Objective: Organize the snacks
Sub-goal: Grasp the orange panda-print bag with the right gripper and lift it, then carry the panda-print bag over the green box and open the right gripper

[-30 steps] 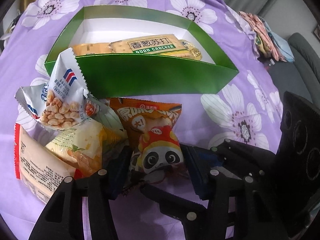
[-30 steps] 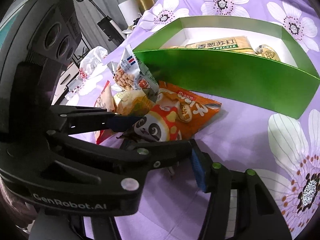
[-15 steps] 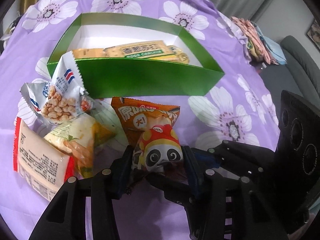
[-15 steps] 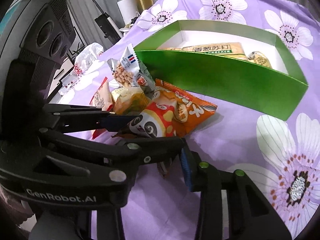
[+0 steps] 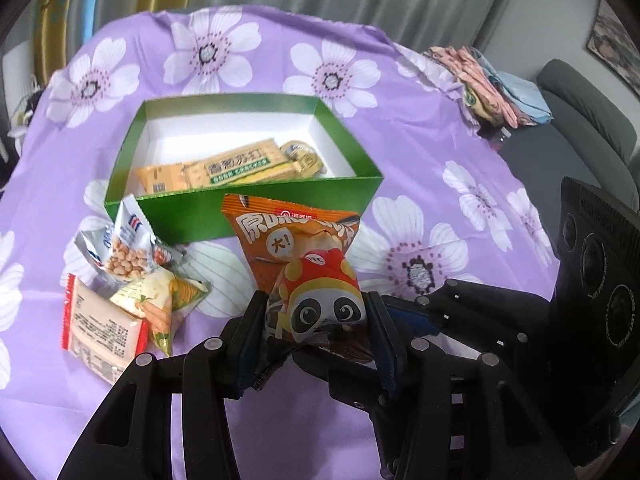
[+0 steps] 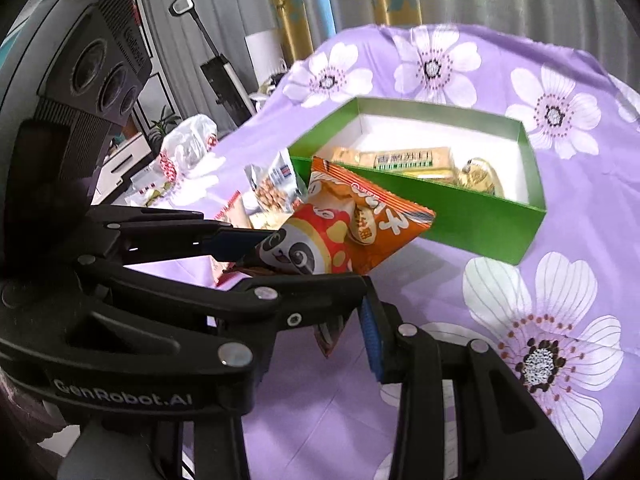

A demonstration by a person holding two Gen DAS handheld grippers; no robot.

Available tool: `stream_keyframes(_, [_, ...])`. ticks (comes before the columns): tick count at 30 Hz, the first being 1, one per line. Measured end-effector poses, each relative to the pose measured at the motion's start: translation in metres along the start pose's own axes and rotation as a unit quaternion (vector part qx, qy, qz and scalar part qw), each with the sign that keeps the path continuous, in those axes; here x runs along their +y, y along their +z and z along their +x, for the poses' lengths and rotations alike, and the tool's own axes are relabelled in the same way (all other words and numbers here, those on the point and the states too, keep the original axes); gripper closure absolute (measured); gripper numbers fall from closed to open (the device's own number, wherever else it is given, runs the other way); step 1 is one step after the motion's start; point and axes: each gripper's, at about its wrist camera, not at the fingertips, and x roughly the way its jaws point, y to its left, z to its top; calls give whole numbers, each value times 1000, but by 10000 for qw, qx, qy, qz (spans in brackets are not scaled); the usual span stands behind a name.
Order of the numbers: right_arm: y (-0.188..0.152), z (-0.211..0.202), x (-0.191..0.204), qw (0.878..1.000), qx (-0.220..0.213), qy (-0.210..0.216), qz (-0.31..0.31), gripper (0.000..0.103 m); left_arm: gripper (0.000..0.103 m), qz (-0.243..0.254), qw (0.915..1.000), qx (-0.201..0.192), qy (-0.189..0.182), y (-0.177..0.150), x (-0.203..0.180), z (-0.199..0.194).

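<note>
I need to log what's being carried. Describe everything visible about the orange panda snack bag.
The orange panda snack bag is a glossy crinkled foil pouch, orange with white lettering, and a cartoon panda in a red hat at its lower end. It is puffed, sealed and creased. It is off the purple cloth, upper end tilted toward the green box, overlapping its front wall in both views. The left gripper clamps the panda end on both sides; the right gripper reaches under the same end, but its contact is not clear.

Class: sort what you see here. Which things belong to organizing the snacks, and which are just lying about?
Job: panda snack bag, green box, cracker pack, peanut packet, left tool, right tool.

Lying about: folded clothes, white plastic bag.
</note>
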Motion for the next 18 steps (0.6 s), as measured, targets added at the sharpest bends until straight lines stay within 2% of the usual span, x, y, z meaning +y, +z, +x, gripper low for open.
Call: stream_keyframes(18, [1, -53, 5, 9982, -588, -64, -81, 65, 54, 419, 9981, -413, 167, 3, -41, -38])
